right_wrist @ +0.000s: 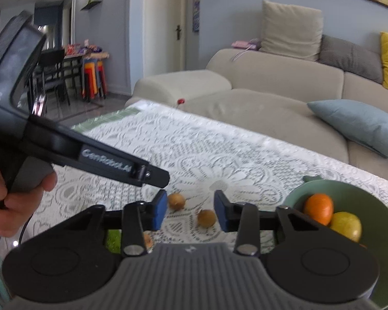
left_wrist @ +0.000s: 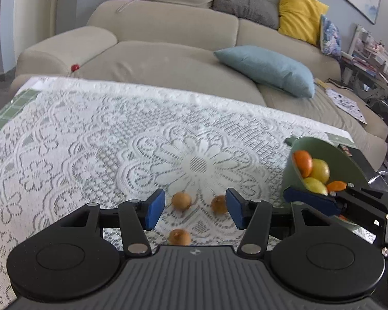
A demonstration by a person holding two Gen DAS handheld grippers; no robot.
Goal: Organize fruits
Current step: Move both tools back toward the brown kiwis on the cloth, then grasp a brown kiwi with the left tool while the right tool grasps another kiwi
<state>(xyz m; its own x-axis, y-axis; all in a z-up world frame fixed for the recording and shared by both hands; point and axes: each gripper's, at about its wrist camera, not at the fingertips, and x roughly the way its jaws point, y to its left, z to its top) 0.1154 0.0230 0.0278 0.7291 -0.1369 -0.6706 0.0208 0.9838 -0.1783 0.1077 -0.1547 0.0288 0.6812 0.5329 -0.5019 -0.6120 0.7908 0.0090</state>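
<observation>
left wrist view: left gripper (left_wrist: 195, 210) tilted down over lace tablecloth (left_wrist: 90, 142), jaws apart and empty. three small brown fruits below: one (left_wrist: 181, 200) by left pad, one (left_wrist: 219, 204) by right pad, one (left_wrist: 179, 237) nearer the camera. green bowl (left_wrist: 331, 155) at right, holding two oranges (left_wrist: 303, 162) and two yellow fruits (left_wrist: 320, 171); right gripper (left_wrist: 310, 200) in front of the bowl.

right wrist view: hand (right_wrist: 15, 201) at left, fingers wrapped on the left gripper's handle. right gripper (right_wrist: 190, 213) pointing down, jaws released with a gap, grasping nothing. beige sofa (right_wrist: 245, 77) behind.
</observation>
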